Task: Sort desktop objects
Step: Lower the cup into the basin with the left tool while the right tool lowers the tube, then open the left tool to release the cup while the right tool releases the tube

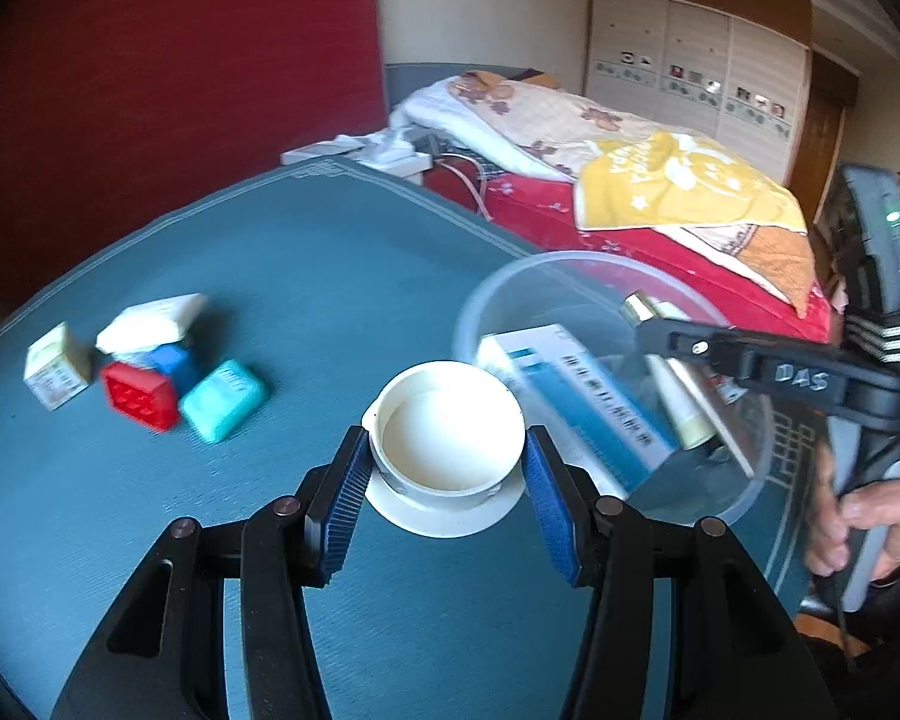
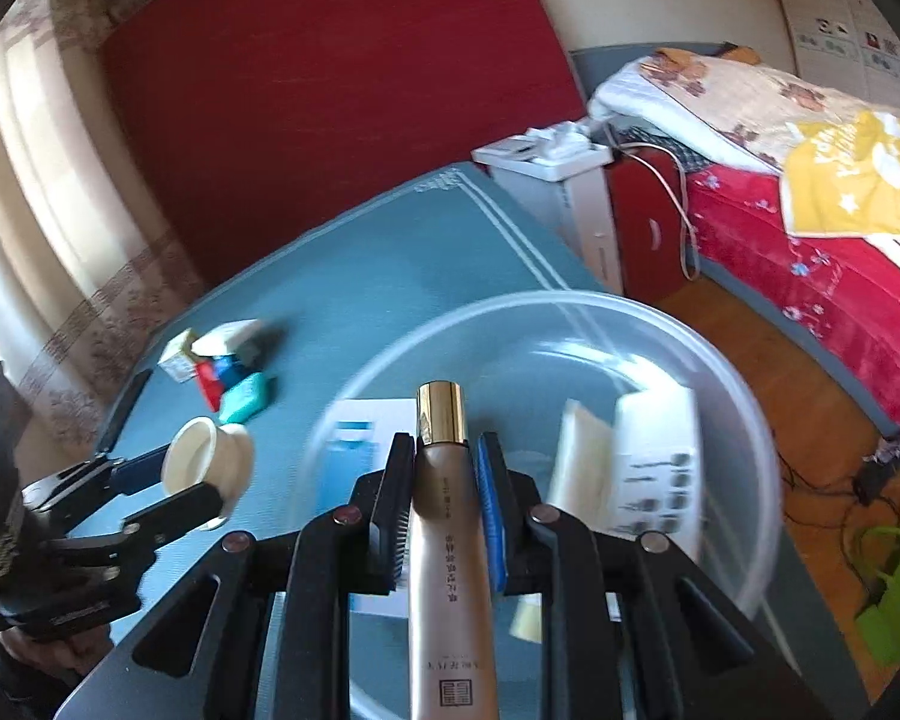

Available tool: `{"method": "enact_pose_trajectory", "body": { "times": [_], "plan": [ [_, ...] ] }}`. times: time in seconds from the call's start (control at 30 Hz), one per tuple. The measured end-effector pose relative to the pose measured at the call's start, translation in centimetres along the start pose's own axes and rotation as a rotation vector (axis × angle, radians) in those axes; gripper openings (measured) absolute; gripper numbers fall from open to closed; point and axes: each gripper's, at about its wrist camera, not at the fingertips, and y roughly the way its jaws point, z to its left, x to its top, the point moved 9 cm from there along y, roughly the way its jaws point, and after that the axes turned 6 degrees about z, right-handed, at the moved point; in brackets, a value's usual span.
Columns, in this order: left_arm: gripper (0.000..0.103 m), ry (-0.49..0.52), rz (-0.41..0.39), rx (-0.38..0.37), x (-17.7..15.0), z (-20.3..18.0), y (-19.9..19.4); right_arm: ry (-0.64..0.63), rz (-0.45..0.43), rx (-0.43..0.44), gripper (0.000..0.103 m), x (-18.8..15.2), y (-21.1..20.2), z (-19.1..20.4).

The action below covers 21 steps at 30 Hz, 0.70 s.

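On the teal table (image 1: 306, 276), far left, a small carton (image 1: 55, 369) stood beside a cluster: a white packet (image 1: 150, 319) lay on top of a blue block (image 1: 171, 360), with a red block (image 1: 140, 395) in front and a teal case (image 1: 225, 399) to their right, all touching or nearly so. In the right wrist view the same cluster (image 2: 225, 369) sat well left of the bowl.

Next came the left gripper (image 1: 447, 480). Its blue pads (image 1: 348, 501) pressed on both sides of a white cup (image 1: 450, 426), which was lifted clear of the table; the cup was open at the top and widened to a flat flange at its base. From the right wrist the left gripper (image 2: 174, 480) showed at the lower left with the cup (image 2: 201, 459) tilted between its fingers, just left of the bowl's rim.

To the right stood a clear plastic bowl (image 1: 480, 306). Inside it lay a blue-and-white box (image 1: 576, 399) and a pale tube (image 1: 681, 405). The right wrist view also showed the bowl (image 2: 744, 414) holding the box (image 2: 360, 438), a flat cream piece (image 2: 579, 456) and a white item with printed squares (image 2: 660, 462), blurred.

The right gripper (image 2: 441, 480) was clamped narrowly on a beige tube with a gold cap (image 2: 441, 414), cap forward, over the bowl. In the left wrist view the right gripper (image 1: 660, 324) reached over the bowl's rim from the right with the gold cap (image 1: 639, 306) at its tip, and a hand (image 1: 870, 522) gripped its handle.

Beyond the table were a red wall (image 1: 180, 90) and a bed (image 1: 660, 198).
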Motion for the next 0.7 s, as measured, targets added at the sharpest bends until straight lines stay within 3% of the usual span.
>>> {"method": "enact_pose_trajectory", "body": {
  "times": [0.57, 0.6, 0.67, 0.7],
  "plan": [
    [0.055, 0.032, 0.014, -0.103, 2.3, -5.0, 2.2, 0.063, -0.028, 0.007, 0.025, 0.5, -0.1, -2.3],
    [0.055, 0.03, 0.018, -0.11, 2.4, -5.1, 2.4, 0.067, -0.033, 0.008, 0.027, 0.6, -0.1, -2.4],
    [0.056, 0.016, 0.033, -0.128, 2.5, -5.4, 2.9, 0.075, -0.044, 0.006, 0.043, 0.8, -0.3, -2.6],
    [0.056, 0.01, 0.041, -0.138, 2.4, -5.4, 3.1, 0.082, -0.056, 0.006, 0.059, 0.9, -0.5, -2.7]
  ]
}}
